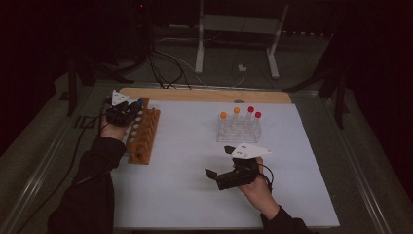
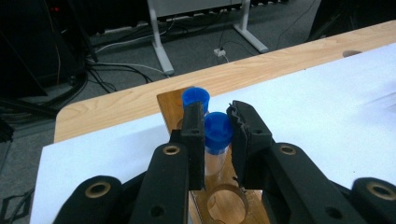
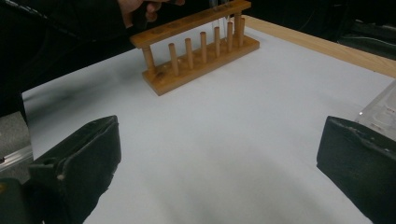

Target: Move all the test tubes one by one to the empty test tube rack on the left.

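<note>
On the white table (image 1: pixel 195 195), the left gripper (image 2: pixel 217 128), clamped on a blue-capped tube (image 2: pixel 217 132), should lower it straight into the wooden rack (image 1: pixel 144 134); the right gripper (image 1: pixel 220 168) gapes empty.

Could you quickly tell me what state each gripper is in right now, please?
Left gripper: jaws closed on a blue-capped tube over the wooden rack.
Right gripper: jaws wide open, holding nothing.

Blue-capped tube (image 2: pixel 217 133), brown wooden rack (image 1: pixel 144 137)

The high view is dimly lit with black surroundings, and the near jaws are rendered slightly blurred.
</note>
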